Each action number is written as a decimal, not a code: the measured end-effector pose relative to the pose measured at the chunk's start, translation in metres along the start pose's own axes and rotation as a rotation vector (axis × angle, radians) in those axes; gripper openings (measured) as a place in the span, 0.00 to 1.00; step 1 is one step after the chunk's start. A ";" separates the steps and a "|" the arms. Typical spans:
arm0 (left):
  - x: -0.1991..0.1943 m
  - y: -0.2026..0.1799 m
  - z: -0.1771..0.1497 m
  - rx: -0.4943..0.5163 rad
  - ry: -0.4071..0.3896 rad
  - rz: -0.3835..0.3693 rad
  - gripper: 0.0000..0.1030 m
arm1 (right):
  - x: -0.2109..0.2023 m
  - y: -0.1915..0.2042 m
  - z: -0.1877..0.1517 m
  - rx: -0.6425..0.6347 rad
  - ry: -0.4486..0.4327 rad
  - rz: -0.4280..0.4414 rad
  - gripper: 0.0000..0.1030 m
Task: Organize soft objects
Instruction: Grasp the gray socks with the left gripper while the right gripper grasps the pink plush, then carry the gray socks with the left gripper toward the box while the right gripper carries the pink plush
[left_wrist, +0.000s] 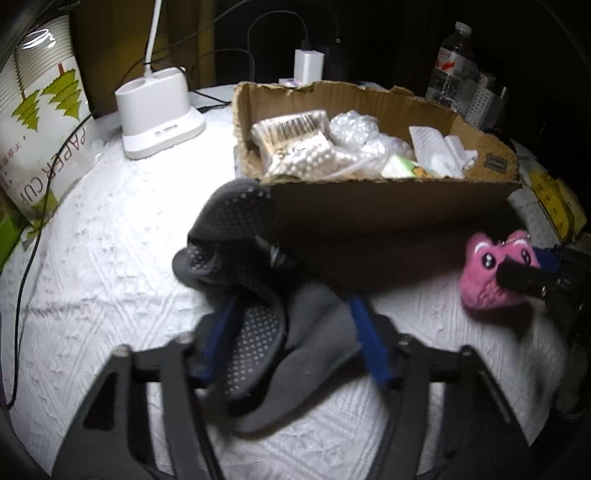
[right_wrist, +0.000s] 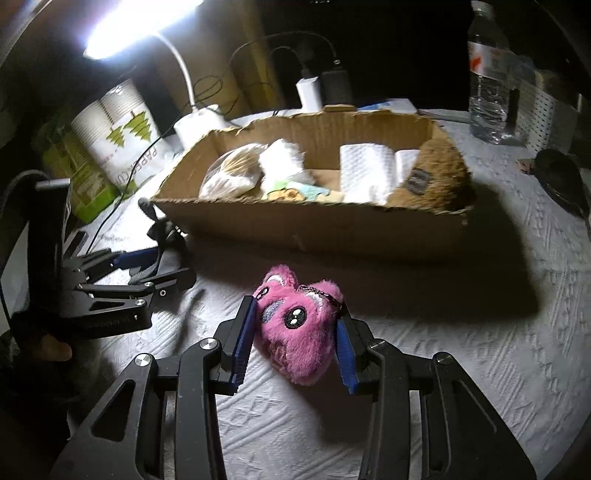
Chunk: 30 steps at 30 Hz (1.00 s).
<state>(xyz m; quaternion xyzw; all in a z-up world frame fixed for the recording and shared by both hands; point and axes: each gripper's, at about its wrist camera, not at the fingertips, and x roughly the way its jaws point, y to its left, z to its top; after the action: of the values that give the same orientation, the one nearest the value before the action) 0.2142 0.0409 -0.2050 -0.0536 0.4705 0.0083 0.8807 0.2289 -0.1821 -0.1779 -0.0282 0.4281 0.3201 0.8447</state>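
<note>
Before the box, right tool (right_wrist: 295, 334) clamps pink plush (right_wrist: 295, 332) (left tool (left_wrist: 291, 310) grips sock (left_wrist: 295, 332)).

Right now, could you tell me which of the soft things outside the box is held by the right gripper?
The pink plush toy, with big eyes and a bead chain. The right gripper has its blue pads against the fur; the grey dotted socks sit in the left gripper.

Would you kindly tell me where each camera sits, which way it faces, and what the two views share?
Left wrist: on the left gripper, looking down along its fingers at grey socks between them; cardboard box beyond.
Right wrist: on the right gripper, looking down at a pink plush between its pads; the left gripper and a hand show at left.
Shared: box, plush, lamp, bottle, white cloth.
</note>
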 end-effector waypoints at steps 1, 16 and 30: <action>-0.001 0.001 0.000 0.000 -0.002 -0.006 0.45 | -0.002 -0.002 0.000 0.002 -0.005 -0.001 0.41; -0.055 -0.008 -0.015 0.014 -0.079 -0.097 0.29 | -0.028 0.007 -0.003 -0.014 -0.056 0.000 0.41; -0.102 -0.031 -0.010 0.062 -0.159 -0.145 0.29 | -0.067 0.007 -0.005 -0.018 -0.128 -0.016 0.41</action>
<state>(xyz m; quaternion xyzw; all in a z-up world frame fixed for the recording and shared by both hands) 0.1511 0.0132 -0.1229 -0.0593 0.3941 -0.0657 0.9148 0.1933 -0.2126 -0.1299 -0.0186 0.3698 0.3185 0.8726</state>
